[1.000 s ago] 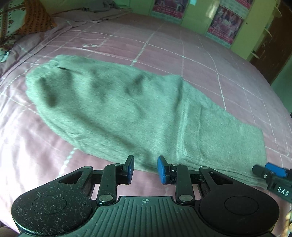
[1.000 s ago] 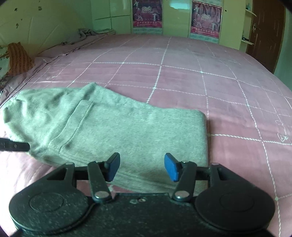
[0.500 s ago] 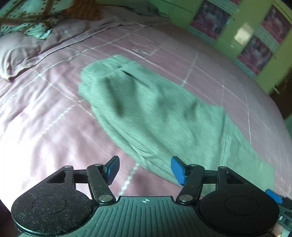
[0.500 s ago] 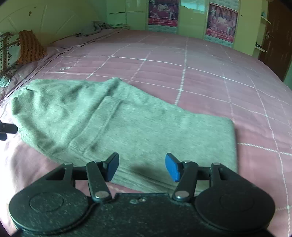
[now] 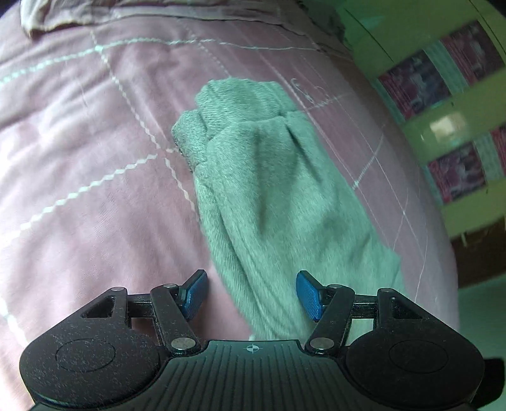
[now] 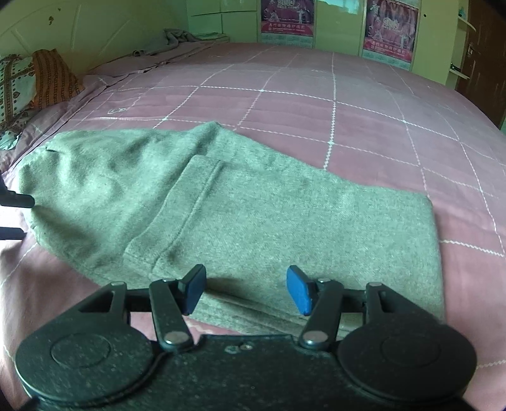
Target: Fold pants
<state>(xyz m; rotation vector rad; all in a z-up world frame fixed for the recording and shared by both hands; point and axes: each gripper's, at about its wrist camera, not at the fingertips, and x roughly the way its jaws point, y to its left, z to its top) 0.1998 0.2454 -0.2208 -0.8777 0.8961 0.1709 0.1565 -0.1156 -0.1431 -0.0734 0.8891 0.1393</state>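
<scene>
Since half a second ago the left gripper (image 5: 251, 294) has swung round toward the waistband end of the pants (image 5: 272, 202), so the garment now runs lengthwise away from it instead of crossing the view; its jaws have spread wider, released, gripping nothing, with the near edge of the cloth lying between the two blue pads (image 5: 308, 295). Right gripper (image 6: 245, 289) has barely shifted: jaws apart as before, released, poised over the near hem edge of the pants (image 6: 253, 215) without pinching it. One pair of grey-green pants, lying flat on the bed (image 6: 316, 104), already doubled leg over leg, with a stitched seam line showing across the middle in the right wrist view. Waistband end bunched and rumpled in the left wrist view. Dark tips of the left gripper (image 6: 15, 202) show at the far-left edge of the right view, beside the pants' waist end. Pink quilted bedspread (image 5: 79, 189) with white grid stitching beneath everything. Farther back: patterned pillows (image 6: 19, 85) at the left, a crumpled grey cloth (image 6: 177, 38) at the head of the bed. Two posters (image 6: 287, 15) on the green wall beyond; dark door (image 6: 484, 57) at far right.
</scene>
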